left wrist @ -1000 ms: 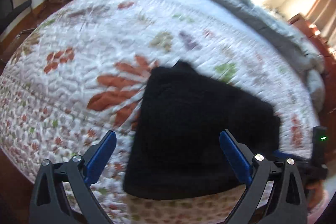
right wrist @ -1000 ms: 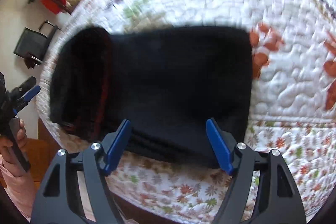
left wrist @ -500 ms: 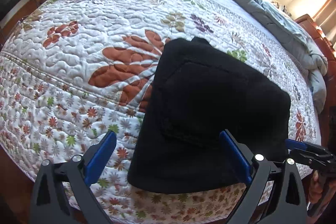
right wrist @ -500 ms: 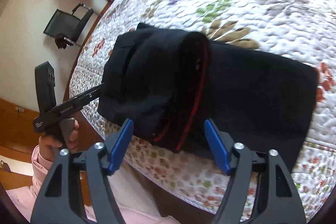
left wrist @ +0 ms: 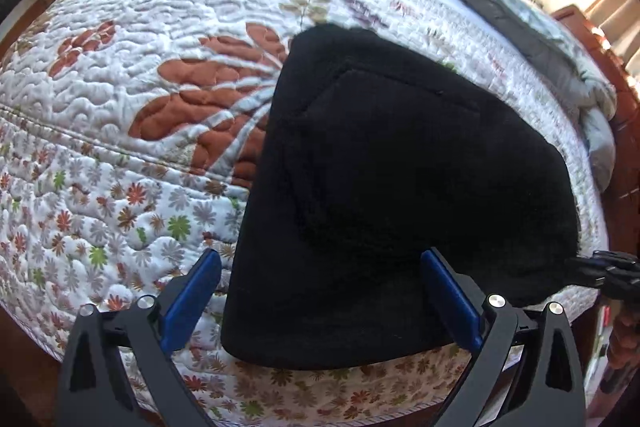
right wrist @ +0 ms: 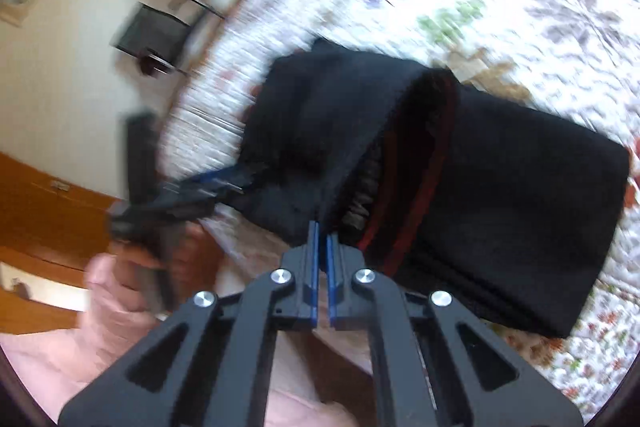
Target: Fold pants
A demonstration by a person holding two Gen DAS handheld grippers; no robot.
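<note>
Lying folded near the edge of the floral quilted bed (left wrist: 120,75), the black pants (left wrist: 400,167) fill both views. The left tool (left wrist: 320,291) hovers spread wide over them. The right tool (right wrist: 322,239) is pressed together, pinching the pants' near edge.

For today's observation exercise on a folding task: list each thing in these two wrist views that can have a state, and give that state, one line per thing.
Black pants: folded into a stack, lying at the bed's near edge.
Left gripper: open, jaws apart over the pants, holding nothing.
Right gripper: shut at the near edge of the pants; a grip on cloth cannot be confirmed.
Floral quilt: spread flat over the bed.
Grey blanket: bunched along the far side.
</note>
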